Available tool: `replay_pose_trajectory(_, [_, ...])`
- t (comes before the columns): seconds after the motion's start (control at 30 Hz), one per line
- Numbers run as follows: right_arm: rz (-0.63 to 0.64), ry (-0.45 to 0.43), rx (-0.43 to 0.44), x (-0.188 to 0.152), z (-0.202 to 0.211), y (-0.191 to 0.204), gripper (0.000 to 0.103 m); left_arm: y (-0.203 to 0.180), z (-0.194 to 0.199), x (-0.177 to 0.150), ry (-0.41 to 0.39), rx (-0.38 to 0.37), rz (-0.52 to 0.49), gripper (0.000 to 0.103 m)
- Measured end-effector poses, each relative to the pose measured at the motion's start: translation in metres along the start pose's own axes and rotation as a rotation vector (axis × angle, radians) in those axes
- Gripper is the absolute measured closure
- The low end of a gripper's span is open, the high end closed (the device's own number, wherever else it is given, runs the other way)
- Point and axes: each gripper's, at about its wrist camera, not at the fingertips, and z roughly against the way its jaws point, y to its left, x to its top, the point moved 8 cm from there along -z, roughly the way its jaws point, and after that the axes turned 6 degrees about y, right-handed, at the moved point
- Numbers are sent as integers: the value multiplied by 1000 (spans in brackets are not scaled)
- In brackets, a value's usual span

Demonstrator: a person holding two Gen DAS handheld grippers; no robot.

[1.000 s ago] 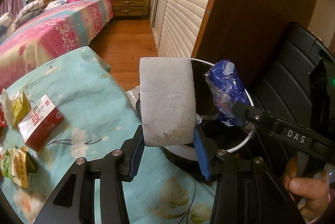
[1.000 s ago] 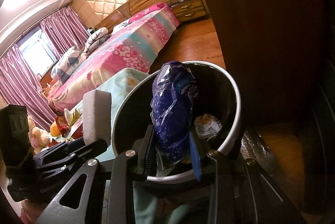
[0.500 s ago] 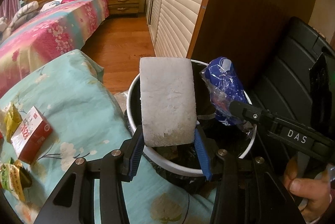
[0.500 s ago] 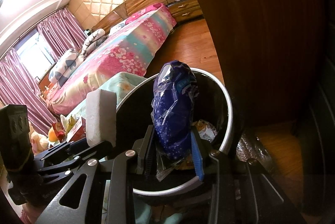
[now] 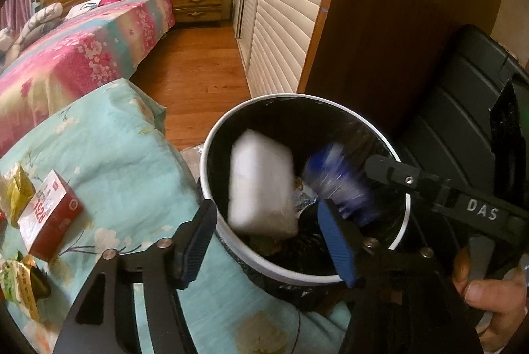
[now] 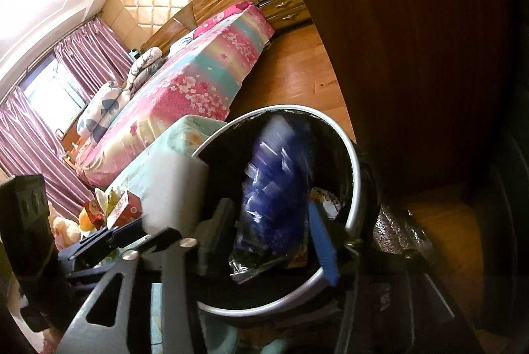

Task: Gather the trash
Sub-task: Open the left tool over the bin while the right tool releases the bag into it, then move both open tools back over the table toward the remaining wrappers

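A white-rimmed bin with a black liner stands right below both grippers. My left gripper is over its near rim with jaws opening. The white foam block has left them and shows blurred inside the bin mouth, touching neither pad. My right gripper is opening too. The blue plastic wrapper hangs blurred between its fingers, with small gaps to both pads. The left wrist view shows that wrapper beside the block, and the bin rim curves behind it. Older scraps lie at the bottom.
Left of the bin, a teal floral cloth carries a red box and yellow-green packets. A brown wardrobe and a black case stand behind it. A pink bed lies beyond. A hand grips the right tool.
Both grippers have opened. The white block has dropped out of the left jaws into the bin mouth, and the blue wrapper has come loose in the right jaws and sunk lower.
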Motion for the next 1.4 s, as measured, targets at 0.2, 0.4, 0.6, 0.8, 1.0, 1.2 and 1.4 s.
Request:
replay_pose_trajectory(0.2, [-2, -9, 2, -5, 6, 3, 37, 9, 7, -11, -8, -7, 38, 38])
replay_pose_trajectory(0.4, [27, -25, 7, -10, 10, 19, 24, 25, 25, -34, -29, 6, 77, 38])
replay_pose_trajectory(0.6, [62, -33, 23, -20, 8, 44, 17, 50, 48, -62, -46, 26, 138, 38])
replay_pose_trajectory(0.8, [129, -14, 57, -36, 1, 79, 17, 77, 73, -88, -63, 62, 205, 38])
replay_pose_trajectory(1.0, [191, 29, 118, -55, -12, 117, 14, 105, 103, -114, -83, 96, 274, 38])
replay_pose_trajectory(1.2, [249, 67, 159, -74, -28, 150, 14, 130, 127, -139, -96, 128, 331, 38])
replay_pose_trajectory(1.4, [279, 119, 200, -94, -46, 173, 14, 158, 143, -165, -95, 169, 396, 38])
